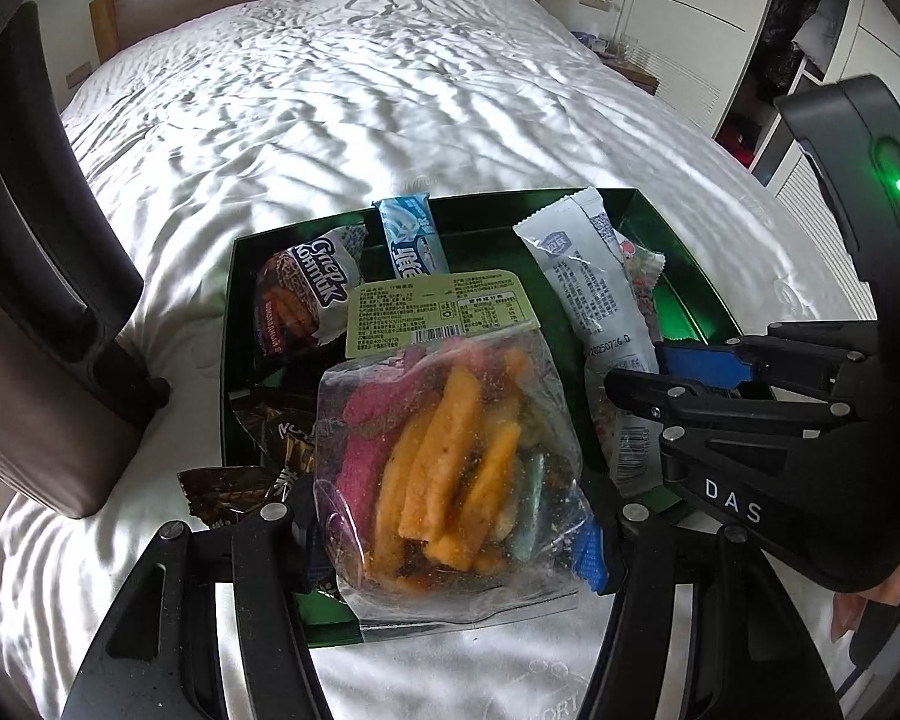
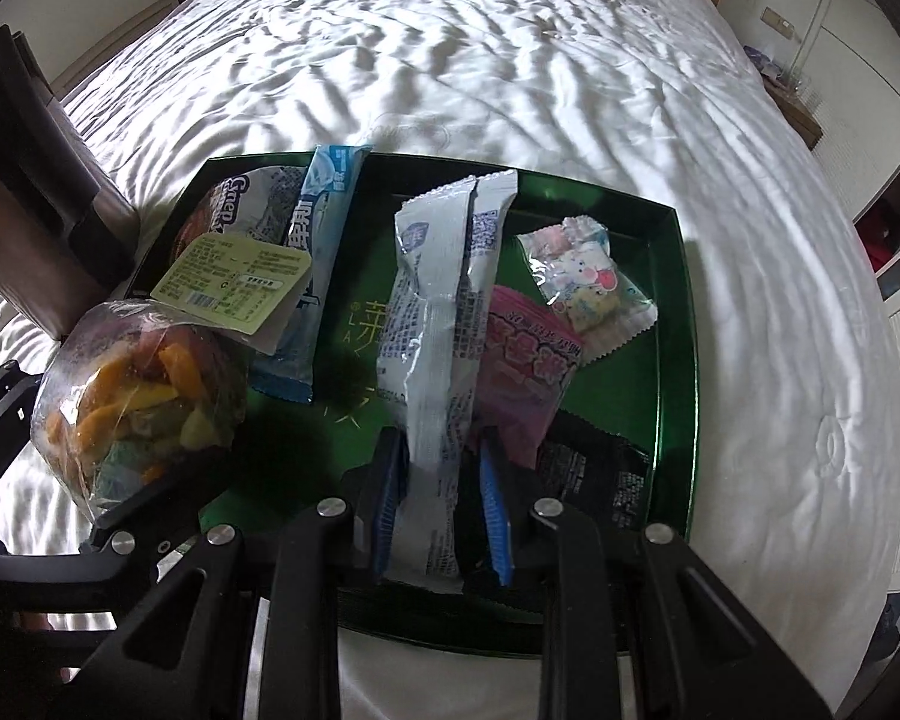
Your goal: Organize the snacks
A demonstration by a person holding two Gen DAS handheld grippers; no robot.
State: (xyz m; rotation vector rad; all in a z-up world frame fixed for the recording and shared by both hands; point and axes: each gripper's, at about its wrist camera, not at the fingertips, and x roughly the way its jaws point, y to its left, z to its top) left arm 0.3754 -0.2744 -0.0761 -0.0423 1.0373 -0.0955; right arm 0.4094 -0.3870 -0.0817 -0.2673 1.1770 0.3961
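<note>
Left wrist view shows my left gripper (image 1: 450, 540) pinching a clear crinkly plastic bag of orange and pink crisp sticks (image 1: 450, 468) over the dark green shallow tray (image 1: 678, 252) on the white bed (image 1: 330, 90). It looks light, slippery and breakable, so I squeeze low and gently. My right gripper (image 2: 444, 504) clamps a long white foil snack packet (image 2: 432, 324), soft and limp, near its lower end.
</note>
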